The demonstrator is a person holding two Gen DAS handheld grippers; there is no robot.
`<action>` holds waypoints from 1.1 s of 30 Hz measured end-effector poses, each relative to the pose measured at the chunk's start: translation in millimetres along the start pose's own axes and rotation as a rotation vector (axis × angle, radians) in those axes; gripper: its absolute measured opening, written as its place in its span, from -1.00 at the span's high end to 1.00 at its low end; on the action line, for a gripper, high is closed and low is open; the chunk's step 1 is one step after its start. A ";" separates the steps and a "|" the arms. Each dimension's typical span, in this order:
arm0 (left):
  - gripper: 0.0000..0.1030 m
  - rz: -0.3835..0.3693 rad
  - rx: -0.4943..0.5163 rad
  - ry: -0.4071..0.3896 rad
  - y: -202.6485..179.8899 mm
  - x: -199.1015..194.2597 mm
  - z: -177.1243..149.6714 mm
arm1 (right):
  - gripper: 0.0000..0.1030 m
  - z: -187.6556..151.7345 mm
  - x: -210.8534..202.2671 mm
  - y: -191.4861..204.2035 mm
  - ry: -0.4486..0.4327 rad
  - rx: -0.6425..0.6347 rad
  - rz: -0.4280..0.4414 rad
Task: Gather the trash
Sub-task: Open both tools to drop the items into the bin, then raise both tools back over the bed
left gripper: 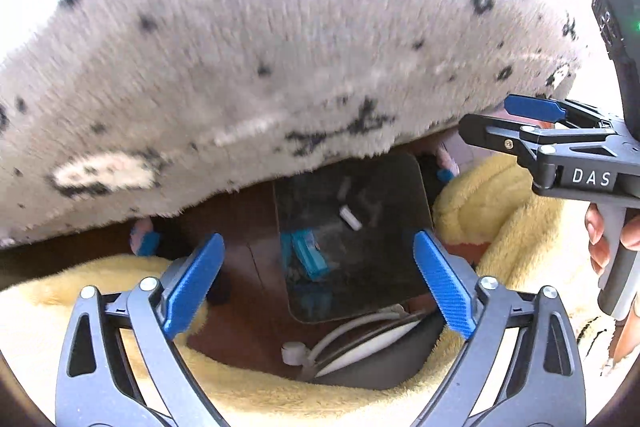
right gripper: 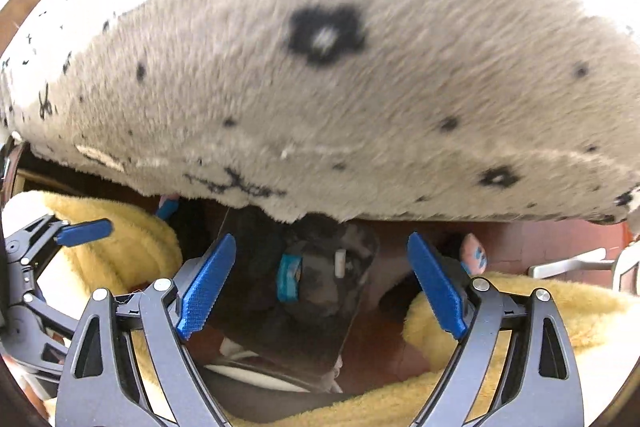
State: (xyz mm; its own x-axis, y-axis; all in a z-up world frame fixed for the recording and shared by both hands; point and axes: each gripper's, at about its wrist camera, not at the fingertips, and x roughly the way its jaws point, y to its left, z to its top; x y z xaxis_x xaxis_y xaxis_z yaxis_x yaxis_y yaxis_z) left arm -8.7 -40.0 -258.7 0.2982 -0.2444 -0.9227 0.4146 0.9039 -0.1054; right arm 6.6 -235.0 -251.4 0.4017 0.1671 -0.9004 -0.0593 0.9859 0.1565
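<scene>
A dark see-through bin (left gripper: 384,267) stands on the brown floor under the edge of a spotted blanket. Inside it lie a blue wrapper (left gripper: 308,255) and a small white scrap (left gripper: 350,218). My left gripper (left gripper: 318,239) hangs above the bin, jaws open, nothing between them. The right gripper (left gripper: 508,119) shows at the right edge, a hand (left gripper: 600,239) on its handle. In the right wrist view my right gripper (right gripper: 320,239) is also open and empty above the bin (right gripper: 320,327), with the wrapper (right gripper: 289,279) and scrap (right gripper: 340,262) below. The left gripper (right gripper: 84,231) shows at the left.
A fluffy white blanket (left gripper: 280,47) with black spots fills the upper half of both views, blurred (right gripper: 340,87). Yellow fleece (left gripper: 500,211) lies around the bin on both sides (right gripper: 120,239). A white cable (left gripper: 360,331) lies on a grey item just in front of the bin.
</scene>
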 end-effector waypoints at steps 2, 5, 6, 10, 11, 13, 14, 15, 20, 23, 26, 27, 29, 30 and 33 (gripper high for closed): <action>-0.80 0.003 0.002 -0.034 0.9 -11.9 2.5 | -0.75 2.9 -9.1 -1.4 -0.023 0.002 -0.002; -0.80 0.008 -0.002 -0.081 3.7 -29.1 6.2 | -0.76 7.0 -21.0 -6.2 -0.056 0.008 -0.001; -0.80 0.010 -0.003 -0.095 4.3 -34.5 7.8 | -0.76 8.3 -23.8 -7.6 -0.063 0.007 -0.001; -0.80 0.023 -0.006 -0.152 8.1 -55.8 13.0 | -0.76 12.7 -40.2 -14.3 -0.106 0.013 0.008; -0.80 0.030 -0.009 -0.167 9.2 -61.4 14.5 | -0.76 13.9 -44.8 -15.8 -0.121 0.015 0.008; -0.80 0.046 -0.017 -0.196 11.0 -71.1 18.0 | -0.76 17.6 -57.3 -18.5 -0.159 0.016 0.003; -0.80 0.056 -0.020 -0.209 13.0 -74.9 20.0 | -0.76 19.9 -63.8 -19.7 -0.178 0.016 0.000; -0.80 0.066 -0.020 -0.222 14.5 -81.2 22.4 | -0.76 21.9 -69.3 -21.5 -0.194 0.017 -0.001; -0.80 0.106 -0.022 -0.281 24.6 -99.4 36.7 | -0.76 34.3 -90.5 -22.2 -0.277 0.003 -0.034; -0.80 0.132 -0.025 -0.310 30.5 -106.4 48.4 | -0.76 44.4 -99.4 -24.4 -0.304 -0.003 -0.052; -0.80 0.157 -0.033 -0.336 36.6 -110.7 60.1 | -0.76 58.3 -106.1 -27.5 -0.324 -0.009 -0.076; -0.80 0.165 -0.034 -0.342 38.3 -111.2 63.8 | -0.76 61.8 -107.0 -28.2 -0.330 -0.012 -0.085; -0.80 0.176 -0.035 -0.350 41.8 -111.2 72.6 | -0.76 67.7 -107.9 -29.6 -0.337 -0.014 -0.097; -0.80 0.180 -0.037 -0.352 43.5 -110.4 76.8 | -0.76 72.0 -107.8 -30.5 -0.339 -0.018 -0.100; -0.80 0.189 -0.047 -0.357 50.2 -108.7 87.4 | -0.76 82.5 -104.8 -32.3 -0.341 -0.026 -0.108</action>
State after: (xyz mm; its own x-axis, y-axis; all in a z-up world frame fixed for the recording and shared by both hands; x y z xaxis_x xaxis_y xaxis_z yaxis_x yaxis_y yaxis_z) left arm 54.9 1.3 -131.3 0.6491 -0.1712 -0.7412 0.2863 0.9577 0.0296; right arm 41.8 -285.1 -128.6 0.6882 0.0534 -0.7236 -0.0211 0.9983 0.0535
